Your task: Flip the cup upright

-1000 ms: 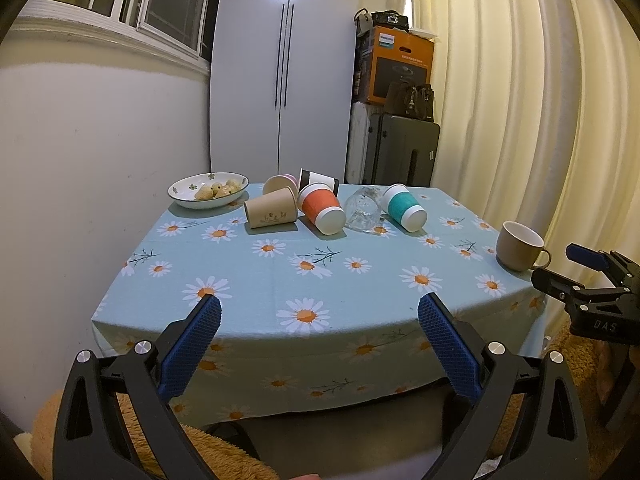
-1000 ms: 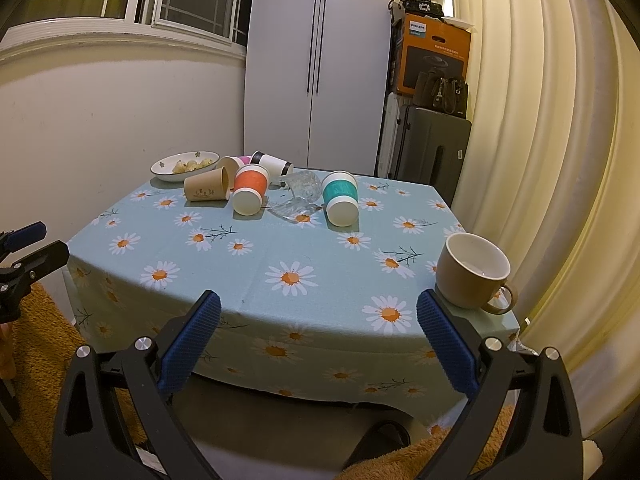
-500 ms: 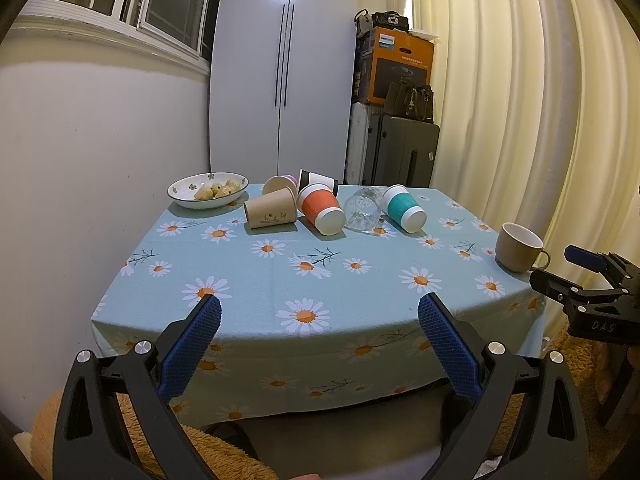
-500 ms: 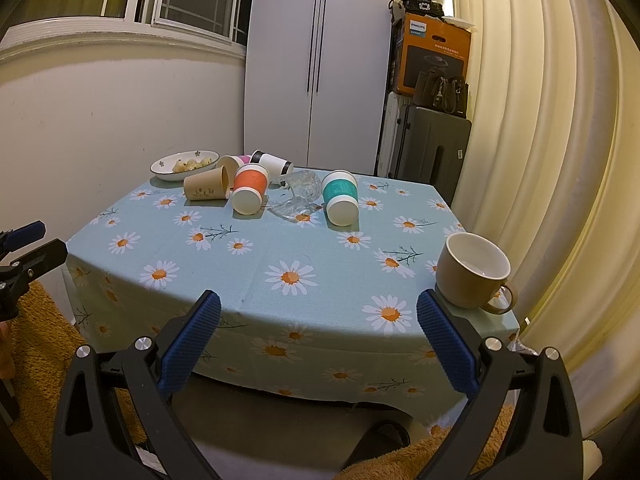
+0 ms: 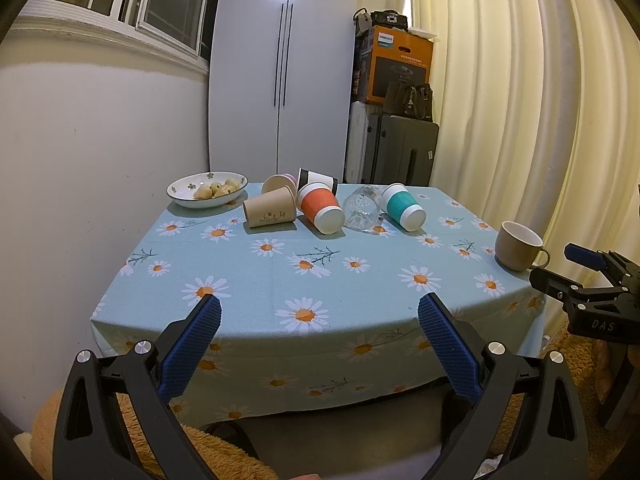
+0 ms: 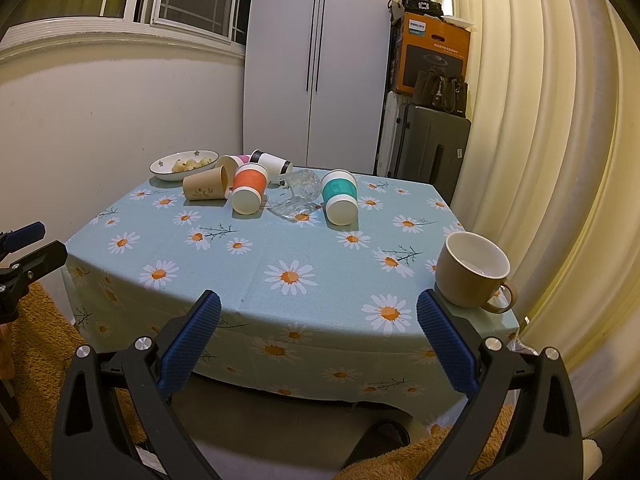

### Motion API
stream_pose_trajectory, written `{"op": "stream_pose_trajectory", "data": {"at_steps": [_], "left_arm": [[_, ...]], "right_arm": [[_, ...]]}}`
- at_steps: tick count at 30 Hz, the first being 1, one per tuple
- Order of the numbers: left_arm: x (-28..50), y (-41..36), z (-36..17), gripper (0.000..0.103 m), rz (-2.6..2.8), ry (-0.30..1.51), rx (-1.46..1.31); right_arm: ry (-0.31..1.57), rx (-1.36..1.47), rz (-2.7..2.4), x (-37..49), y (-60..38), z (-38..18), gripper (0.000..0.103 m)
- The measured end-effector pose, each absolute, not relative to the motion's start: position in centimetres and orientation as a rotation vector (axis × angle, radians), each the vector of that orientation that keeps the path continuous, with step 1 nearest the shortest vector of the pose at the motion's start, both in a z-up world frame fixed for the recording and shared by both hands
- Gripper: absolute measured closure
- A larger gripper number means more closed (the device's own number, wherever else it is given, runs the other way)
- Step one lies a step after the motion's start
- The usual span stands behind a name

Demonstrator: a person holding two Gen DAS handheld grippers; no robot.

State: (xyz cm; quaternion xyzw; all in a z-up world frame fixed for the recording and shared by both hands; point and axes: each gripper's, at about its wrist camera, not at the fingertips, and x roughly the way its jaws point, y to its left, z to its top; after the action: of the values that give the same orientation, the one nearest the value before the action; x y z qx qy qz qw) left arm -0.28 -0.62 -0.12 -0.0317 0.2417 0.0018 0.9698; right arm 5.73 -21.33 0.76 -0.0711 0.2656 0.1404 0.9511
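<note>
Several cups lie on their sides at the far end of the table: a brown paper cup (image 5: 269, 213), an orange cup (image 5: 320, 208), a clear glass (image 5: 362, 208), a teal cup (image 5: 403, 207), a black-and-white cup (image 5: 317, 178) and a pink one behind. The orange cup (image 6: 249, 188) and teal cup (image 6: 340, 197) also show in the right wrist view. A tan mug (image 6: 472, 276) stands upright at the near right corner. My left gripper (image 5: 319, 342) and right gripper (image 6: 318, 342) are open and empty, short of the table's near edge.
A white bowl of food (image 5: 207, 189) sits at the far left. The table (image 5: 280, 280) has a blue daisy cloth. A white wardrobe, a suitcase and a box stand behind; curtains hang at the right. Orange fluffy rug lies below.
</note>
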Motion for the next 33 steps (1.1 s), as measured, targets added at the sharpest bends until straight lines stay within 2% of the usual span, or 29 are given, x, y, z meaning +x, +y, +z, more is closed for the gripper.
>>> {"op": "stream_pose_trajectory", "data": {"at_steps": [14, 24, 33], "left_arm": [[4.3, 1.6, 2.0, 0.007, -0.087, 0.553, -0.072], [14.1, 4.5, 3.2, 0.007, -0.309, 0.731, 0.13], [22.7, 7.0, 1.5, 0.007, -0.358, 0.876, 0.214]], "right_arm": [[0.693, 0.142, 0.475, 11.1, -21.8, 2.3, 0.006], [0.829, 0.36, 0.5, 19.2, -19.6, 2.7, 0.006], [0.987, 0.497, 0.53, 24.2, -17.4, -0.5, 0.006]]}}
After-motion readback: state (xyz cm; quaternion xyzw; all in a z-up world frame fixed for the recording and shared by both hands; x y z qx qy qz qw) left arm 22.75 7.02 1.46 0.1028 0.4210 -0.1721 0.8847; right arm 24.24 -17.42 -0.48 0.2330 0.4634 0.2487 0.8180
